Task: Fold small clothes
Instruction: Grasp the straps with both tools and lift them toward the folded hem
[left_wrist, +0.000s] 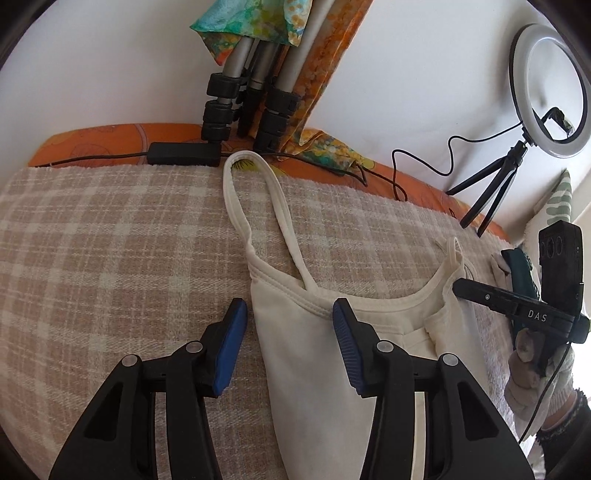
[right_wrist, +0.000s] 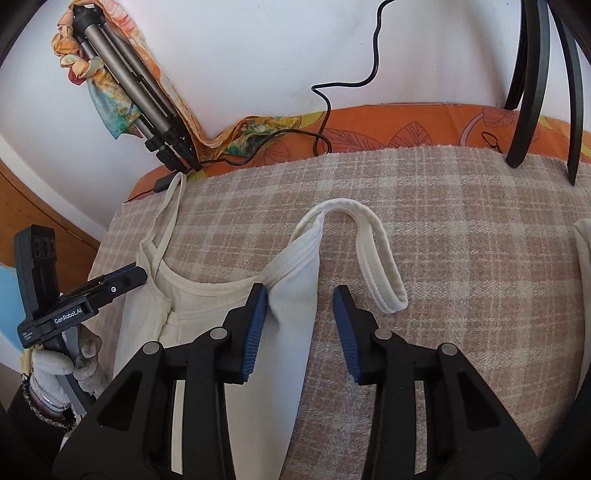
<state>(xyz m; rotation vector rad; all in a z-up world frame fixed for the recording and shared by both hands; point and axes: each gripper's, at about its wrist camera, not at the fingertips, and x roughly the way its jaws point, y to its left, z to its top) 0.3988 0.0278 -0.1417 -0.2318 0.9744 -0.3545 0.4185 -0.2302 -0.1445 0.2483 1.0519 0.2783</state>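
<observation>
Progress: white camisole (left_wrist: 303, 354) lying flat on checked blanket (left_wrist: 110, 236), straps pointing twelve o'clock; folding not begun.
Left gripper (left_wrist: 290, 345): hovering spread over its shoulder corner, gripping nothing.
Right gripper (right_wrist: 299, 332): likewise spread, gripping nothing.

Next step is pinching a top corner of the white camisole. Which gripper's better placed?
Roughly even. The left gripper and right gripper each straddle a corner of the camisole, jaws open; neither grips yet.
</observation>
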